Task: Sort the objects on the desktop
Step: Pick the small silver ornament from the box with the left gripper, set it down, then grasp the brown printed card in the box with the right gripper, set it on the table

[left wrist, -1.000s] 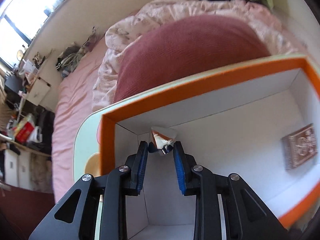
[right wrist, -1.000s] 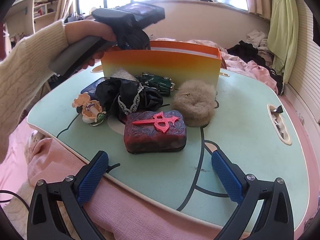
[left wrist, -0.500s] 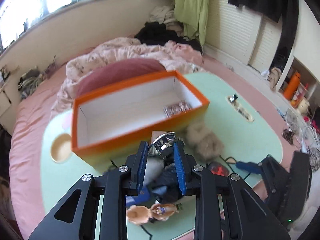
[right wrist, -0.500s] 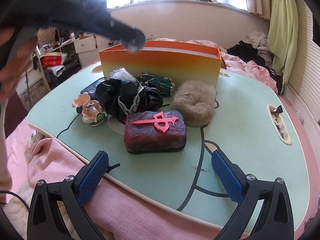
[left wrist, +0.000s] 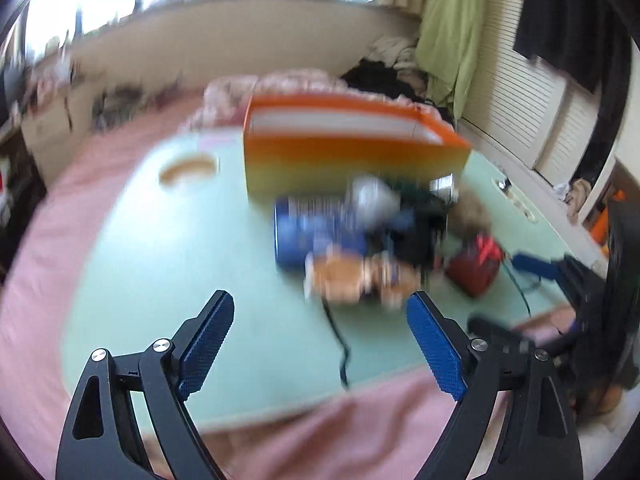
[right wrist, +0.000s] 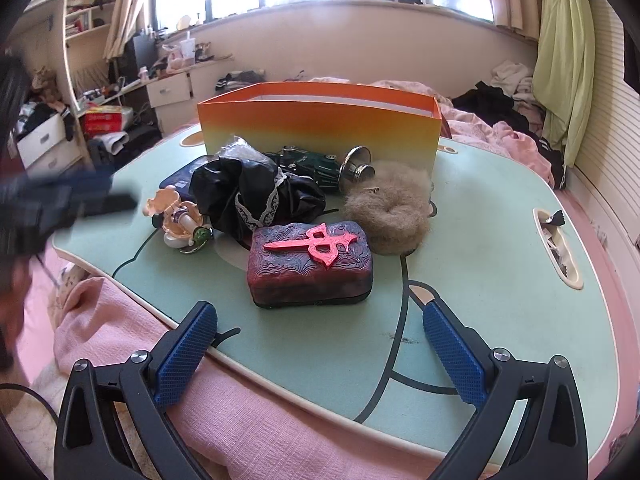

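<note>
An orange box [right wrist: 320, 126] stands at the back of the mint table [right wrist: 500, 264]. In front of it lie a dark red case with a pink emblem [right wrist: 311, 264], a fuzzy tan puff [right wrist: 386, 216], black lacy cloth [right wrist: 256, 196], a green toy car [right wrist: 308, 162], a silver metal knob [right wrist: 356, 168], a shell-shaped toy [right wrist: 180, 220] and a blue item [right wrist: 180, 178]. My right gripper [right wrist: 320, 344] is open and empty near the table's front edge. My left gripper [left wrist: 320, 340] is open and empty, back from the blurred pile [left wrist: 360, 240]; it shows blurred at the left in the right wrist view [right wrist: 68, 200].
A slot with scraps [right wrist: 556, 244] is set in the table's right side. A round cup recess [left wrist: 188, 166] lies left of the box. Pink bedding [right wrist: 240, 420] surrounds the table. Shelves and clutter stand at the far left.
My left gripper has opened and let go of the silver knob, which now lies by the box front. It has swung away from the box to the table's left side. My right gripper has not moved.
</note>
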The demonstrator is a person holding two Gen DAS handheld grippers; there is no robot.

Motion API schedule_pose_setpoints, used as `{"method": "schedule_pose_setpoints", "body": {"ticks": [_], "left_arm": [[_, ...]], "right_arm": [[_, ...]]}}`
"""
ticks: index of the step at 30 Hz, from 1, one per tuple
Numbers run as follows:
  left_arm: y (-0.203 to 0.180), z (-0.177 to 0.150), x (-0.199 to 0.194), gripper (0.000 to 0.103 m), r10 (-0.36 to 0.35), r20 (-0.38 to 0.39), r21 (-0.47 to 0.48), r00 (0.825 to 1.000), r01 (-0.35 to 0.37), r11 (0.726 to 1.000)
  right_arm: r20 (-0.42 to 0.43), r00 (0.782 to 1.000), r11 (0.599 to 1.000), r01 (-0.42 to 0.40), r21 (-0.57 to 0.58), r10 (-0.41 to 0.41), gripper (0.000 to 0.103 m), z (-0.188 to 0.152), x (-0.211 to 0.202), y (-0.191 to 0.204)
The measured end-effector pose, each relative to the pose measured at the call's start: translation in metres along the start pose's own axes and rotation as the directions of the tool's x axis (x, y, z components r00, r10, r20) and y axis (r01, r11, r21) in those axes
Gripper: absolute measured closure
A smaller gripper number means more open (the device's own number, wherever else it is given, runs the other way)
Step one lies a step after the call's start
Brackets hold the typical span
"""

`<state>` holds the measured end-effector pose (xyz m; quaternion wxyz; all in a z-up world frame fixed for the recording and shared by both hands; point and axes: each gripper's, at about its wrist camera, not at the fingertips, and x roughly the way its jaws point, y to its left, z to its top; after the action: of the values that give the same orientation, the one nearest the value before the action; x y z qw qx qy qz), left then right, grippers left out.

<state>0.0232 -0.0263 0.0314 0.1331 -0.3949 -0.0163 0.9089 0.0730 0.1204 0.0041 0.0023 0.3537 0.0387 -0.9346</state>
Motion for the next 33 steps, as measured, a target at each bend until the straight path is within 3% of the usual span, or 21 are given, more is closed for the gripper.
{"method": "schedule_pose_setpoints", "body": {"ticks": [2, 5, 7, 10, 14, 16, 19, 22, 24, 26, 33], "left_arm": [[-0.003, -0.004, 0.013, 0.014, -0.006, -0.042, 0.003, 0.999, 0.006, 1.0], [-0.017, -0.007, 0.026, 0.009, 0.098, 0.0, 0.066, 0.995, -0.098, 0.993], [-0.021, -0.01, 0.032, 0.0, 0.106, 0.058, 0.048, 0.993, -0.109, 0.993], [-0.022, -0.011, 0.033, 0.0, 0.095, 0.07, 0.058, 0.993, -0.099, 0.993], [-0.02, -0.009, 0.034, 0.0, 0.094, 0.075, 0.058, 0.993, -0.098, 0.993], [-0.022, -0.009, 0.034, 0.0, 0.096, 0.078, 0.058, 0.992, -0.1, 0.993], [-0.022, -0.01, 0.034, 0.0, 0.095, 0.078, 0.059, 0.992, -0.1, 0.993], [-0.023, -0.013, 0.032, 0.0, 0.091, 0.082, 0.06, 0.992, -0.096, 0.994], [-0.023, -0.013, 0.032, 0.0, 0.089, 0.084, 0.06, 0.992, -0.094, 0.994], [-0.022, -0.014, 0.031, 0.0, 0.089, 0.086, 0.061, 0.992, -0.095, 0.994], [-0.021, -0.015, 0.031, 0.0, 0.089, 0.087, 0.061, 0.992, -0.095, 0.994]], "right_arm": [[-0.001, 1.0, 1.0, 0.003, 0.001, -0.003, 0.0, 0.001, 0.0, 0.0], [-0.007, 1.0, 1.0, 0.013, 0.004, -0.013, 0.0, 0.001, 0.001, 0.001], [-0.02, 1.0, 1.0, 0.02, 0.015, -0.02, 0.001, 0.002, 0.001, -0.001], [0.017, 1.0, 0.999, 0.019, 0.035, -0.02, 0.001, 0.011, -0.014, -0.004], [0.079, 0.997, 0.997, -0.029, 0.066, 0.024, 0.001, 0.055, -0.034, -0.004], [0.095, 0.996, 0.998, -0.002, 0.065, -0.004, 0.001, 0.094, -0.027, -0.002], [0.038, 0.999, 0.996, 0.036, 0.087, -0.039, 0.001, 0.136, 0.009, -0.004], [-0.057, 0.998, 0.99, 0.04, 0.132, -0.033, 0.001, 0.152, 0.049, -0.011], [-0.101, 0.995, 0.989, 0.037, 0.144, -0.022, 0.001, 0.153, 0.066, -0.015], [-0.114, 0.992, 0.989, 0.075, 0.126, -0.061, 0.001, 0.15, 0.077, -0.013], [-0.127, 0.988, 0.991, 0.103, 0.084, -0.091, 0.001, 0.139, 0.078, -0.011]]}}
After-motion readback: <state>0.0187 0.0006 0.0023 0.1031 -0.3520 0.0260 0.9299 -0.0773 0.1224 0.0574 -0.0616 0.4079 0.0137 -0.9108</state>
